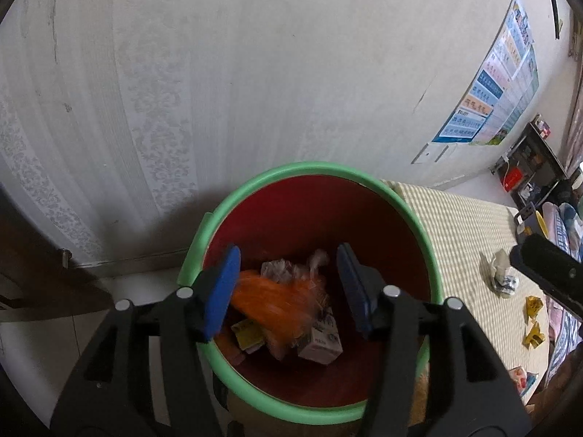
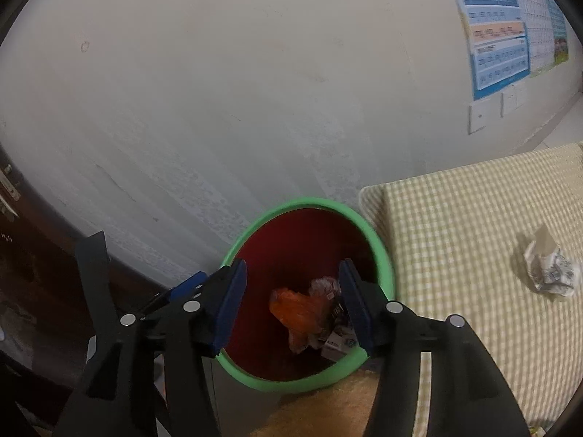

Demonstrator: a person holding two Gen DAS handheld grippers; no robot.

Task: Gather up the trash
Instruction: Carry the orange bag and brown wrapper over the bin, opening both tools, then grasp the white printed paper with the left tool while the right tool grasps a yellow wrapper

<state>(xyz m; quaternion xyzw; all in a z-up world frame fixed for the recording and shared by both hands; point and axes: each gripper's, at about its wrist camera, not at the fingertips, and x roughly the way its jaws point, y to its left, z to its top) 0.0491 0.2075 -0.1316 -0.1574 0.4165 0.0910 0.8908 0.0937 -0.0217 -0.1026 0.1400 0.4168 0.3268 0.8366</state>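
A bin with a green rim (image 1: 313,167) (image 2: 309,204) and red inside stands against the wall. In it lie a blurred orange wrapper (image 1: 277,302) (image 2: 298,309), a white carton (image 1: 322,342) (image 2: 339,344), a yellow packet (image 1: 247,333) and clear plastic. My left gripper (image 1: 288,251) hangs open over the bin's mouth, its blue pads apart with nothing pressed between them. My right gripper (image 2: 293,266) is open over the same bin, also holding nothing. A crumpled white paper (image 1: 503,273) (image 2: 550,273) and yellow wrappers (image 1: 533,306) lie on the checked cloth (image 2: 455,236).
The cloth-covered surface runs right of the bin. A pale wall is just behind it, with a poster (image 1: 492,83) at the upper right. Dark wooden furniture (image 1: 43,276) stands to the left. A cluttered shelf (image 1: 528,167) is far right.
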